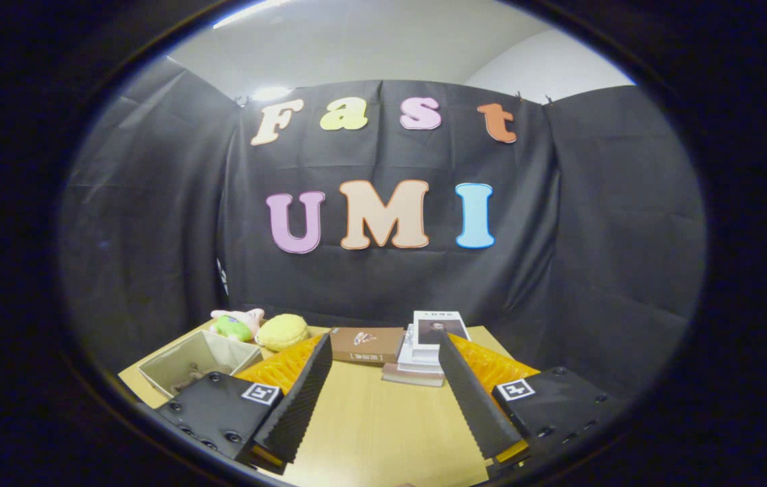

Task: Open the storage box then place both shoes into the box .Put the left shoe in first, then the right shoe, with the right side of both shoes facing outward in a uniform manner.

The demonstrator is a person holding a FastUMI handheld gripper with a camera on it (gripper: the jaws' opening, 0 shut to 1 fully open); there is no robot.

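Observation:
My gripper [383, 352] stands open above a light wooden table [377, 419], with nothing between its two black ribbed fingers [299, 399]. Each finger has an orange backing and a black block with a white marker. An open grey box [197, 362] sits just beyond the left finger, with something dark lying inside it. I cannot tell what that dark thing is.
A brown book [364, 345] lies beyond the fingers at mid-table, with a stack of books [427, 348] to its right. A yellow plush [282, 331] and a pink and green plush [236, 325] lie behind the grey box. Black cloth walls close the back and sides.

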